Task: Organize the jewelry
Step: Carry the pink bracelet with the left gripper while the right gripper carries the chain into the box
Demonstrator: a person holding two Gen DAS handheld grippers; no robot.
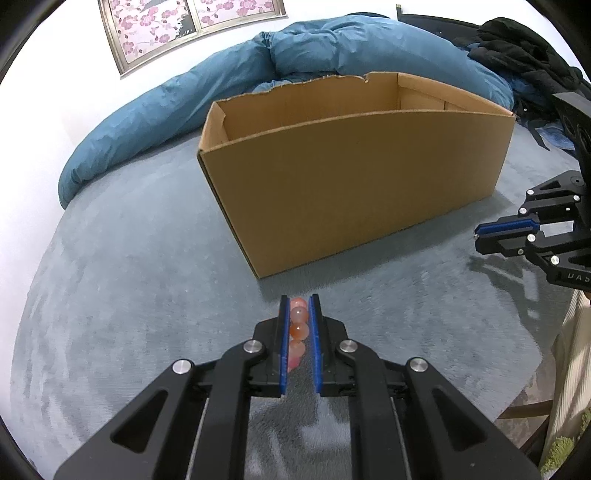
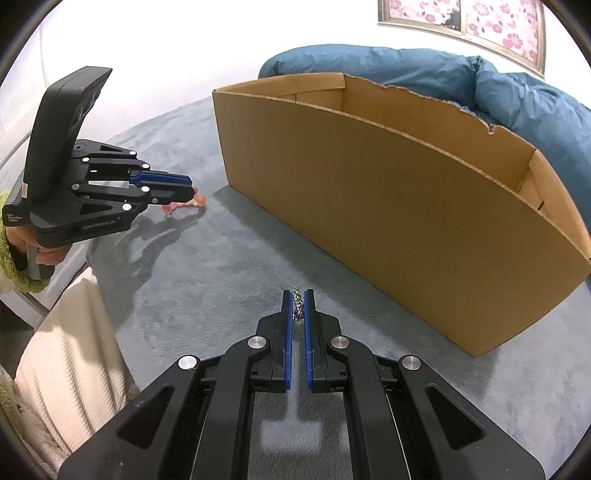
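Observation:
My left gripper (image 1: 299,301) is shut on a pink and orange bead bracelet (image 1: 298,330), held just above the grey blanket in front of the open cardboard box (image 1: 351,184). In the right wrist view the left gripper (image 2: 190,190) shows at the left with beads (image 2: 199,201) hanging from its tips. My right gripper (image 2: 298,295) is shut on a thin silver chain (image 2: 297,304) near the blanket, in front of the box (image 2: 388,206). The right gripper (image 1: 478,236) also shows at the right edge of the left wrist view.
A grey plush blanket (image 1: 129,277) covers the bed. A blue duvet (image 1: 184,103) is bunched behind the box. Dark clothes (image 1: 524,44) lie at the far right. A floral picture (image 1: 166,26) hangs on the wall. The bed edge is at the left in the right wrist view.

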